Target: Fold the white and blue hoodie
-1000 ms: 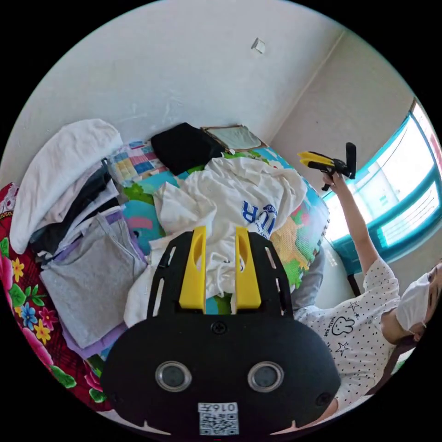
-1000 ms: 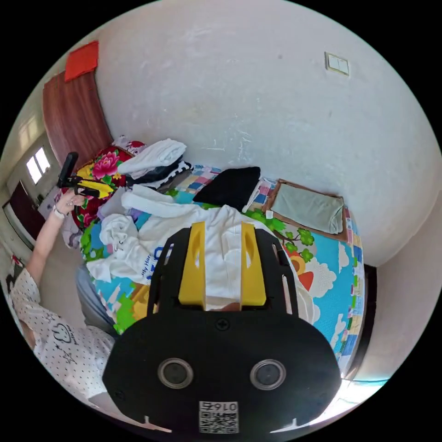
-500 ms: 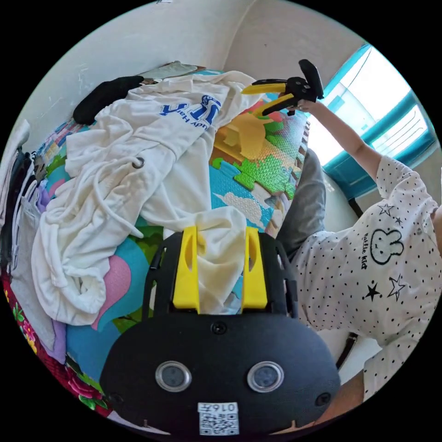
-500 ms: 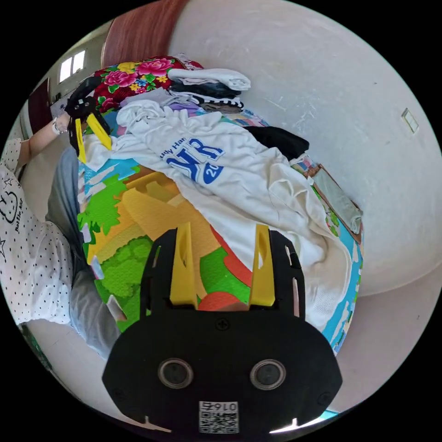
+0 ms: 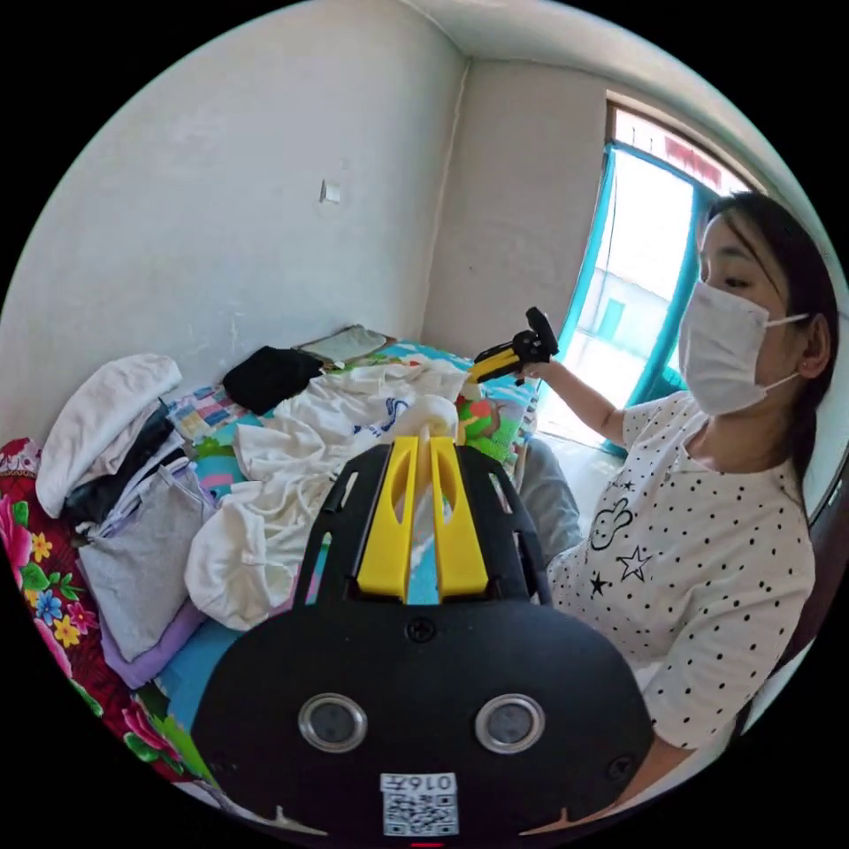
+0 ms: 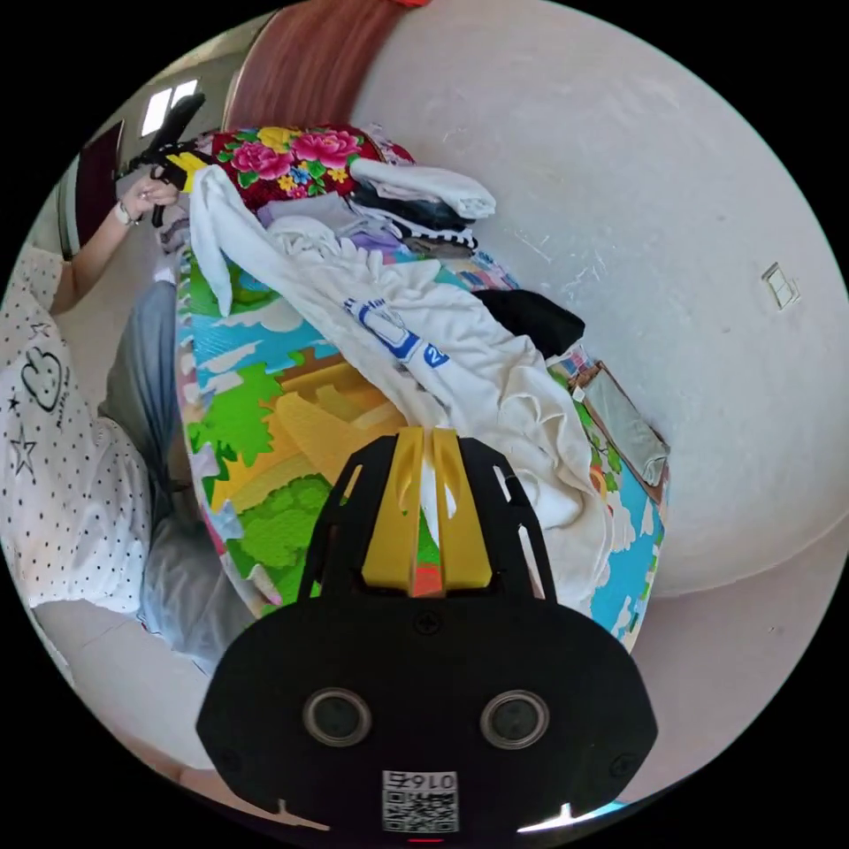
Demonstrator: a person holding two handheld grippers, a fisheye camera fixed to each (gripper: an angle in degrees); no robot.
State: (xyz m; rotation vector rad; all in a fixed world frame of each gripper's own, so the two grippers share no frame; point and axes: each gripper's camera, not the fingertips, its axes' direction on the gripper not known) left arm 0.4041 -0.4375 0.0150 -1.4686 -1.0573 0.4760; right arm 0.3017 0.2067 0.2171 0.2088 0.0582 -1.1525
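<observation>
The white hoodie (image 6: pixel 424 354) with blue lettering is crumpled and stretched across the cartoon-print play mat (image 6: pixel 265 416), one end lifted up at each side, middle sagging in folds.

Crumpled cotton hoodie (image 6: pixel 460 354): white, with blue lettering on the chest.
Foam play mat (image 6: pixel 265 416): cartoon landscape in blue, green, yellow and orange.
Folded blanket (image 6: pixel 283 159): red, with pink and yellow flowers.
Left gripper (image 5: pixel 423 442): yellow jaws on black body.
Person's short-sleeved shirt (image 5: pixel 707 566): white with black dots and stars.
</observation>
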